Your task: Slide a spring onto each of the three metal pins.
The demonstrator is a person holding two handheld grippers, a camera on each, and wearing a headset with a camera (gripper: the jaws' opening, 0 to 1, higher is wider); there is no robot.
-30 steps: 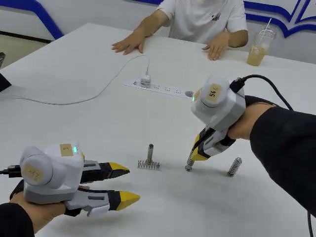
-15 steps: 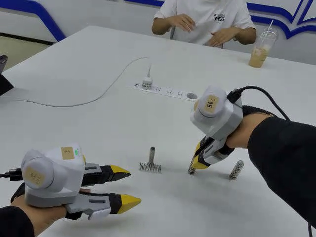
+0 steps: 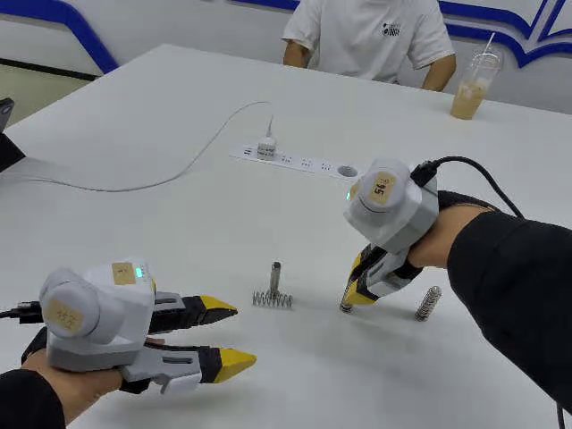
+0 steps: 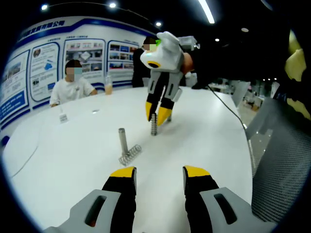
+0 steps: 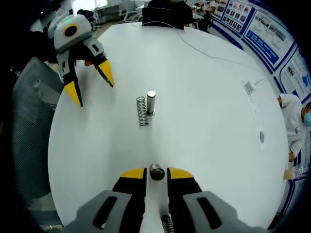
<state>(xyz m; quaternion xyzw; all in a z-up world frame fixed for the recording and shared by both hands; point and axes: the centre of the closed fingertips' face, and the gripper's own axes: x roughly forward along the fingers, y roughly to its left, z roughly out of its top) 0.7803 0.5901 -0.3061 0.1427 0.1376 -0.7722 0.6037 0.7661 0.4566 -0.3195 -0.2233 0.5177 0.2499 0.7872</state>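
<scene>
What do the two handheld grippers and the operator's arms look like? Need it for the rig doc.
They match. The left gripper and right gripper both have rounded light-grey housings and black jaws with pointed yellow tips. Each carries tan stickers with printed numbers and a green indicator light. A black cable runs off the right one, and a second cable leaves the left one's rear. Both arms wear black sleeves.

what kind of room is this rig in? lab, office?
Probably an office meeting or showroom space: large white table, blue-trimmed poster boards on the wall, a power strip.
</scene>
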